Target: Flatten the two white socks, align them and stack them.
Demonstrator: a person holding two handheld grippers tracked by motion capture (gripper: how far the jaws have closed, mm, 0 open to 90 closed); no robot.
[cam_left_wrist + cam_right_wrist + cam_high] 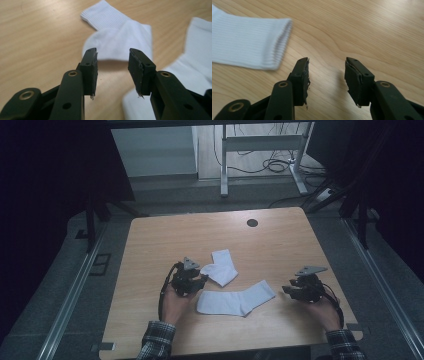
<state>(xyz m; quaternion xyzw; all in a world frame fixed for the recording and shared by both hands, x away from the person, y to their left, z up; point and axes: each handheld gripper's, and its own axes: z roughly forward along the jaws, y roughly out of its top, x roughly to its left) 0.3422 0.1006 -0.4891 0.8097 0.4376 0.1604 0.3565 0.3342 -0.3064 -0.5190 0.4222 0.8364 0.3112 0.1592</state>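
Two hands come in from the near edge of the wooden table (150, 240), each holding a gripper low over the top. The left gripper (202, 279) points toward the middle of the table, its jaws apart with nothing between them. Just beyond its tips lies the folded sock (221, 267), bent over on itself with its ribbed cuff pointing away; in the left gripper view this folded sock (117, 37) sits right past the open tips, not touched. The right gripper (286, 290) points leftward, jaws likewise parted and empty over bare wood. The flat sock (235, 300) lies stretched between the two hands, its cuff (279, 42) near the right gripper's tips but clear of them.
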